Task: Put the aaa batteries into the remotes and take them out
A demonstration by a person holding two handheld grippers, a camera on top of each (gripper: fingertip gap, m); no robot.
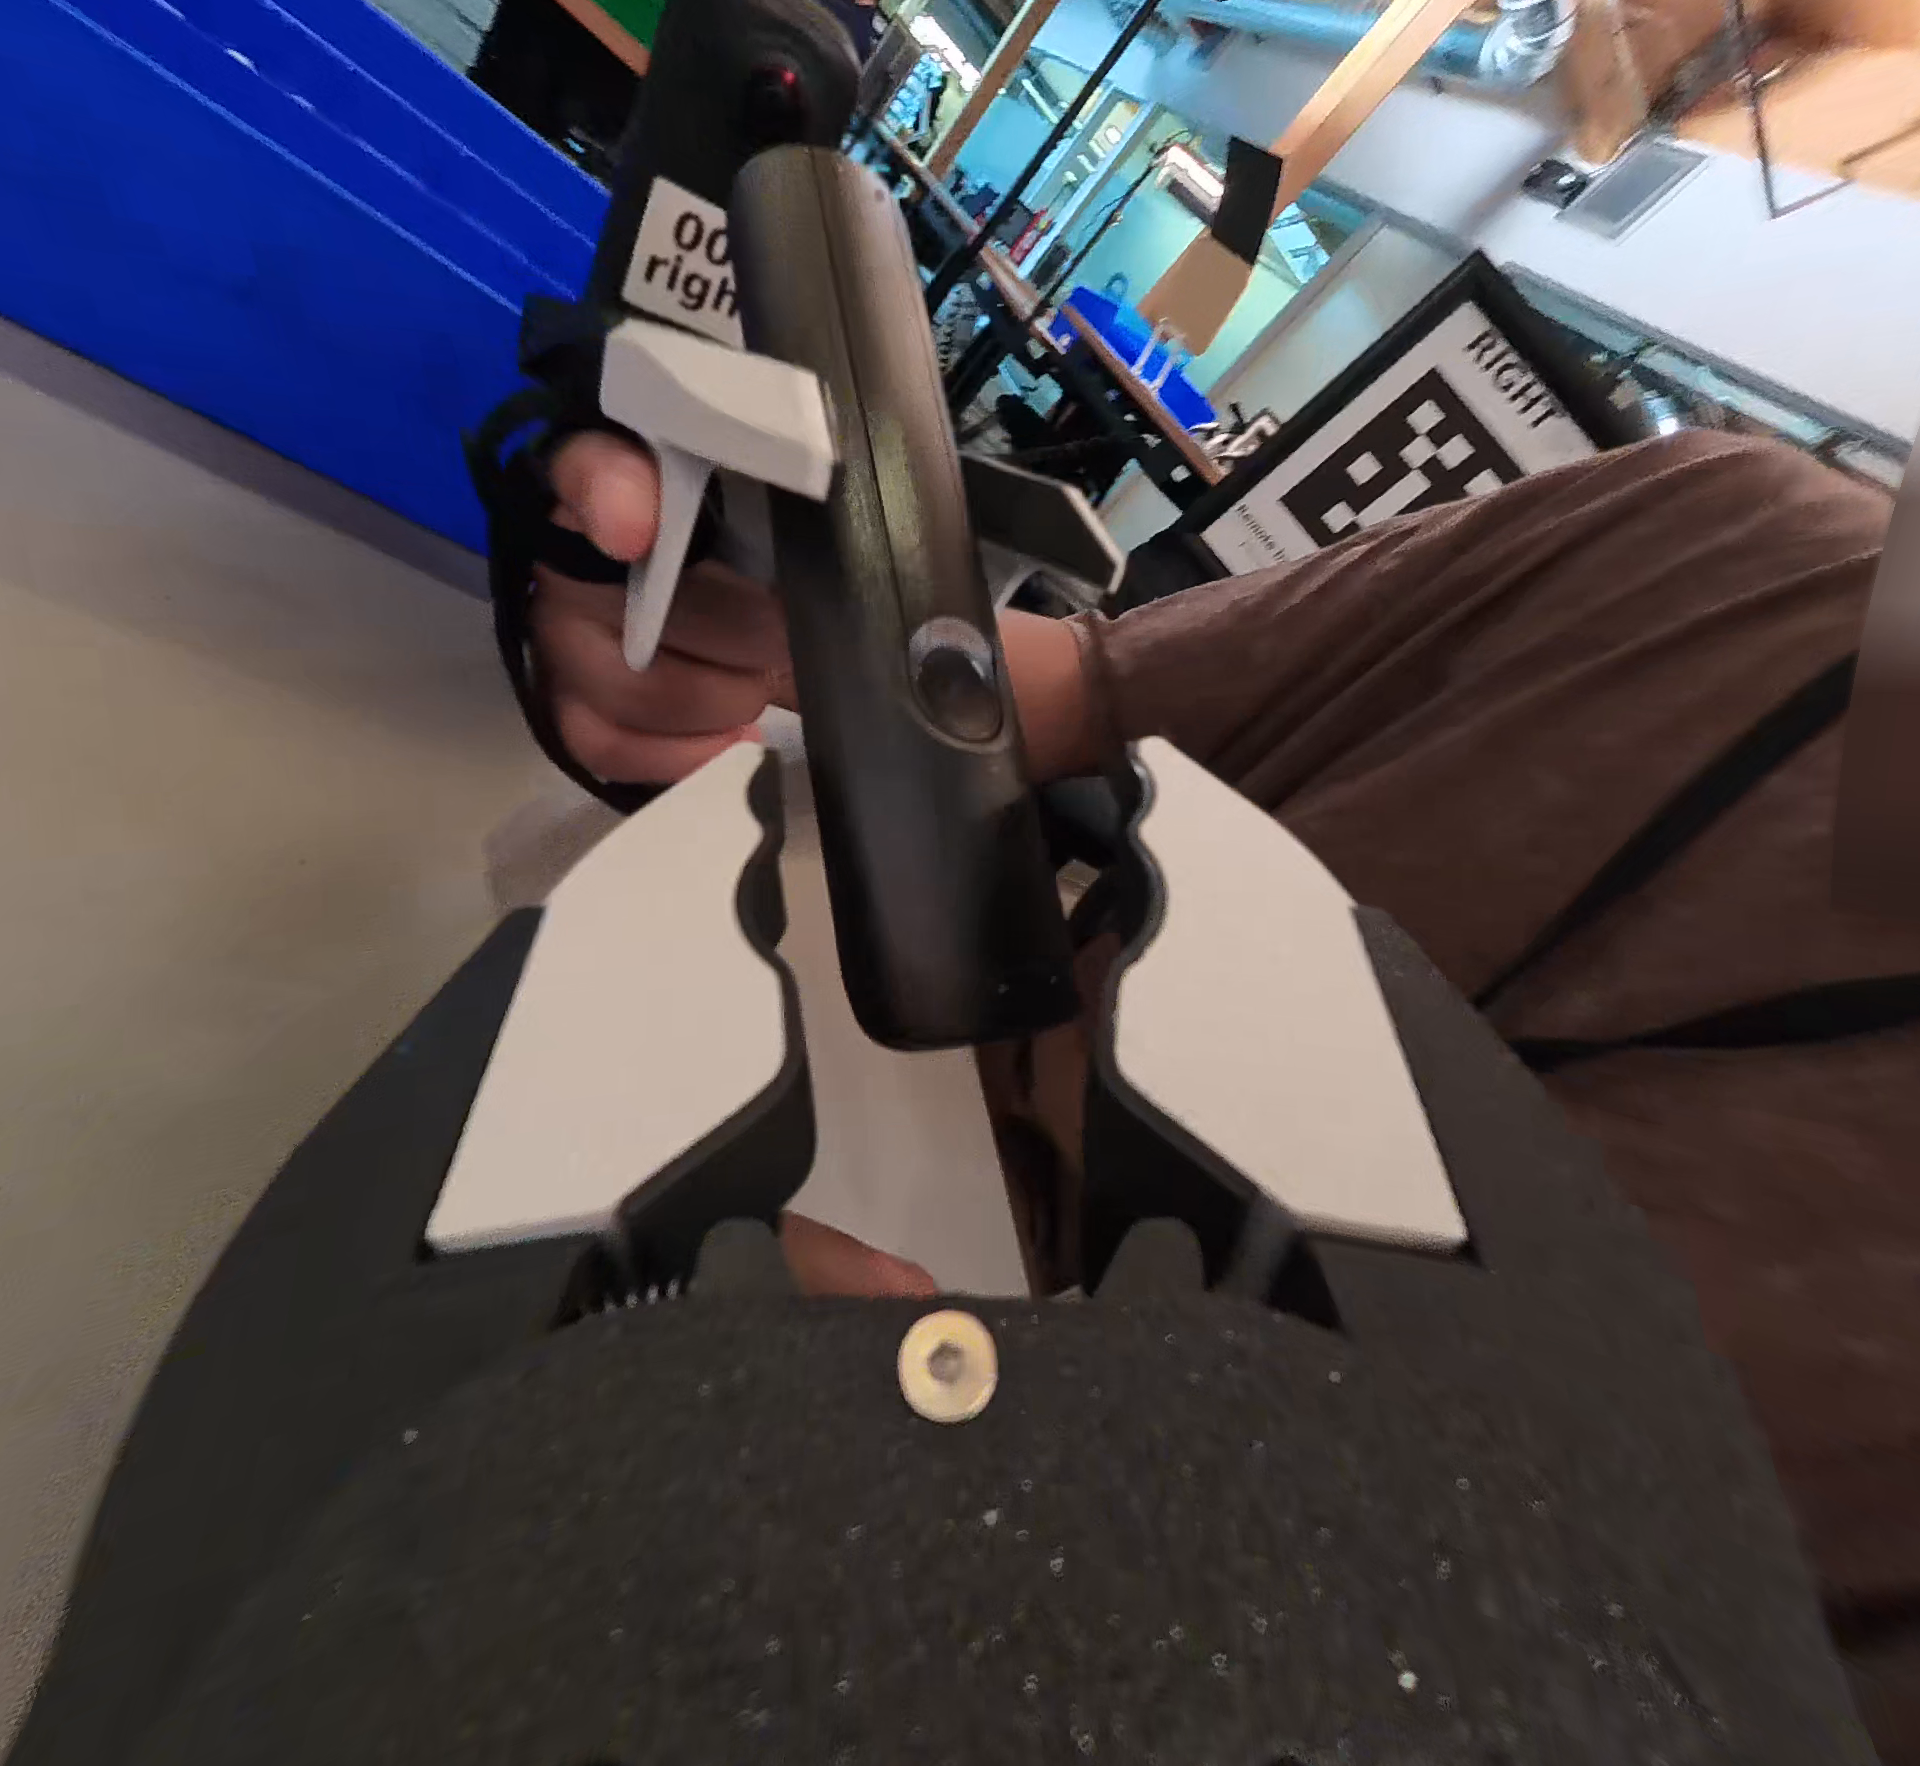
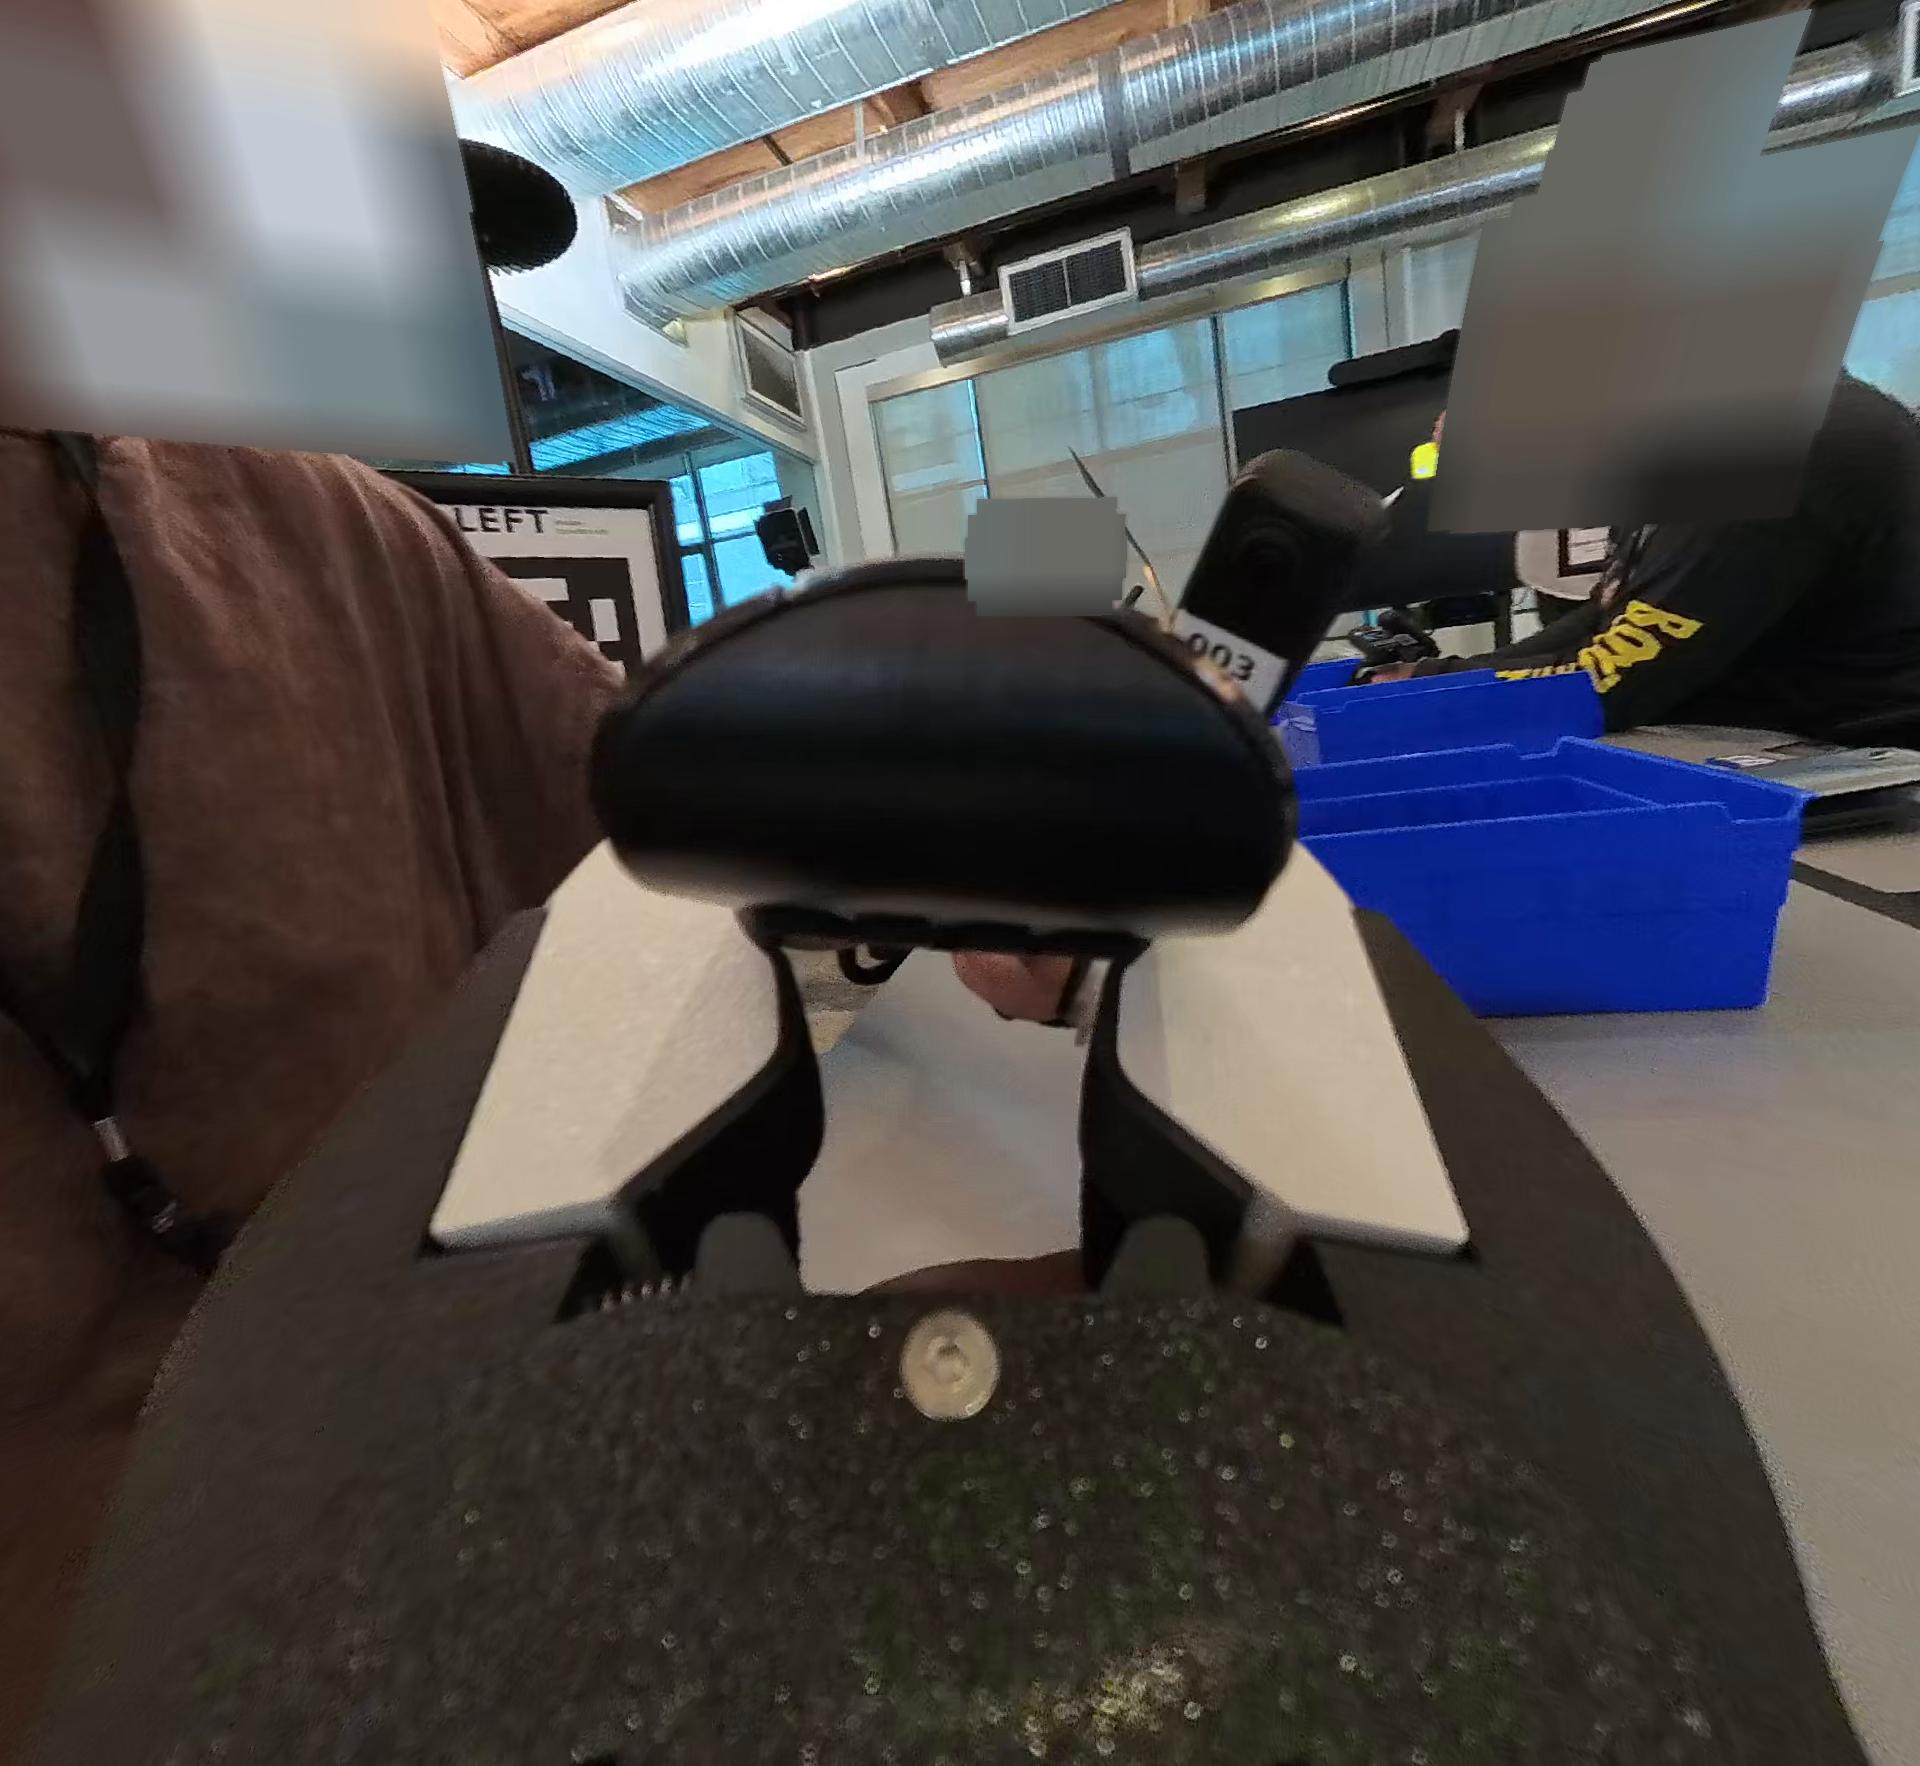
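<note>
A long black remote (image 1: 894, 594) is in the air, clamped near its far end between the white fingers (image 1: 717, 417) of my right gripper. In the right wrist view the remote's end (image 2: 935, 781) fills the space at my right gripper (image 2: 940, 927), which is shut on it. My left gripper (image 1: 951, 760) is open, and the remote's near end lies between its white fingers (image 1: 623, 1010) with a gap on each side. The left gripper's body also shows behind the remote in the right wrist view (image 2: 1278, 563). No batteries are in view.
Blue bins (image 2: 1538, 885) stand on the grey table (image 2: 1714, 1145) to the right, and blue bin walls (image 1: 208, 210) show in the left wrist view. The person's brown sleeve (image 1: 1507, 677) is close by. Another person sits at the far right (image 2: 1714, 636). Less than 4 cm separates the two grippers' tips.
</note>
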